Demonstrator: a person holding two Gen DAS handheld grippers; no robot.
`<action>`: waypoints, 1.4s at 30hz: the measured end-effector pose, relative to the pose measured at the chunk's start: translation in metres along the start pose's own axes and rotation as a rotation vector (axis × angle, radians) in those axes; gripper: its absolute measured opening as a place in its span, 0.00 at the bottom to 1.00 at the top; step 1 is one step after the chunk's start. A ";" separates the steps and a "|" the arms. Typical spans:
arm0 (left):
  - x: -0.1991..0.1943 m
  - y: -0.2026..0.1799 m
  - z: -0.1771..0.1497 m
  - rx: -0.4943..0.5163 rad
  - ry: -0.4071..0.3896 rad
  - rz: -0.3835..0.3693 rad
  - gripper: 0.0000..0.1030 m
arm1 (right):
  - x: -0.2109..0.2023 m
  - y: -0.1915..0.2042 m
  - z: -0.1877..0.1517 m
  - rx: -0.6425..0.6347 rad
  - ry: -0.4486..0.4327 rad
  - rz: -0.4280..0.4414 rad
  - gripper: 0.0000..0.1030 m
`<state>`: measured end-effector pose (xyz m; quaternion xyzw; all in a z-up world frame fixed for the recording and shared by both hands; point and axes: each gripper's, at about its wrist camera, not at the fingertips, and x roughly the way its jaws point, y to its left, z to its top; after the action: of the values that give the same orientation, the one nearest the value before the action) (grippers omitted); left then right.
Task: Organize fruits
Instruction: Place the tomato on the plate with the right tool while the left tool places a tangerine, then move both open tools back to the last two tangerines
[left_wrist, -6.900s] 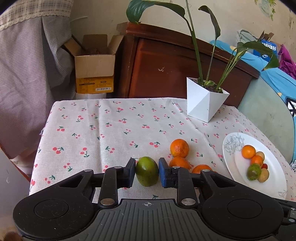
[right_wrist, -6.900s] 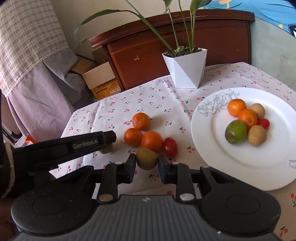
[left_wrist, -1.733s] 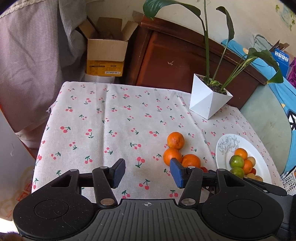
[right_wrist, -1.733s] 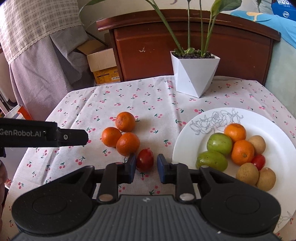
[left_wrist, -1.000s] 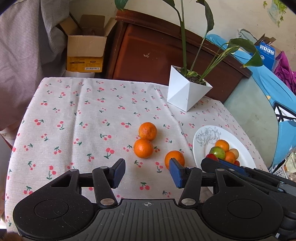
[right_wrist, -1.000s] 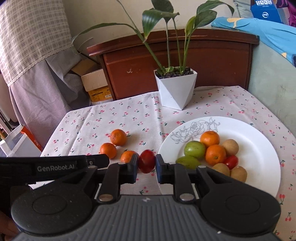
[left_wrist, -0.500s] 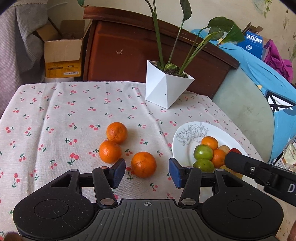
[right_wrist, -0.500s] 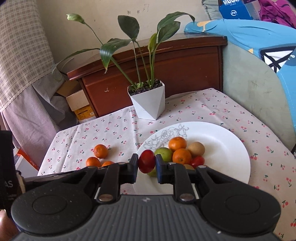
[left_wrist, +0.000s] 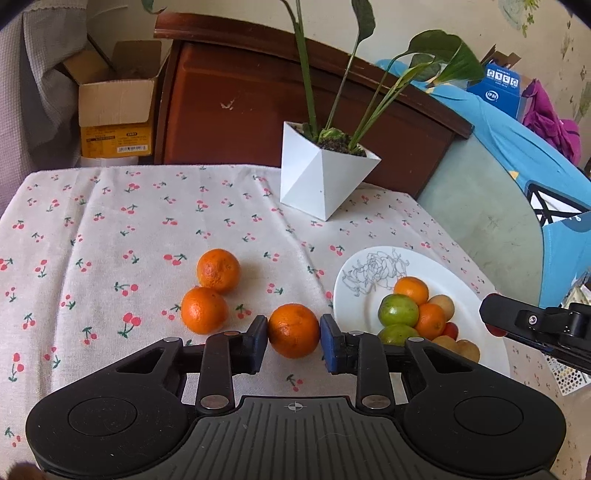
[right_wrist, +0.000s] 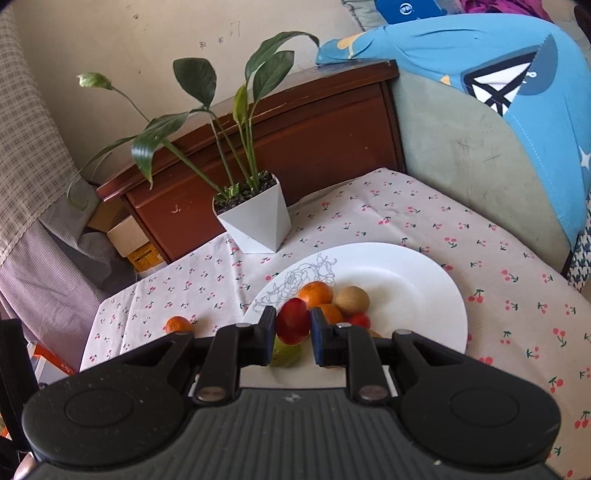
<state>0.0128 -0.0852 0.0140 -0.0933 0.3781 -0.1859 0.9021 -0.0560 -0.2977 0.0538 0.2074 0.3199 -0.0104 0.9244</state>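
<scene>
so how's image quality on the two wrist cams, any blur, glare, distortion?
Left wrist: sharp, daylit; the orange between the left gripper pads casts a soft shadow on the cloth; fisheye bows the edges, corners dark. Right wrist: also sharp, the plate bright but not blown out, the plum in the right gripper clear; horizon tilted, strong edge curvature.

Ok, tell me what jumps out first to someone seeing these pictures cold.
Each hand-held gripper pinches a fruit. The left hand-held gripper is shut on an orange on the cherry-print tablecloth, beside two loose oranges. The right hand-held gripper holds a red fruit above the white plate of mixed fruit, with a white potted plant behind.
</scene>
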 end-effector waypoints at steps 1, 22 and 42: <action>-0.001 -0.003 0.002 0.008 -0.009 -0.008 0.27 | -0.001 -0.003 0.002 0.012 -0.008 -0.009 0.19; 0.001 -0.068 -0.023 0.194 0.051 -0.256 0.29 | 0.010 -0.044 0.006 0.171 0.006 -0.161 0.20; -0.021 -0.016 0.000 0.089 0.023 -0.106 0.36 | 0.021 -0.021 0.007 0.147 0.025 -0.081 0.22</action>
<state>-0.0050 -0.0917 0.0324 -0.0708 0.3743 -0.2509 0.8899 -0.0390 -0.3171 0.0383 0.2619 0.3380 -0.0688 0.9013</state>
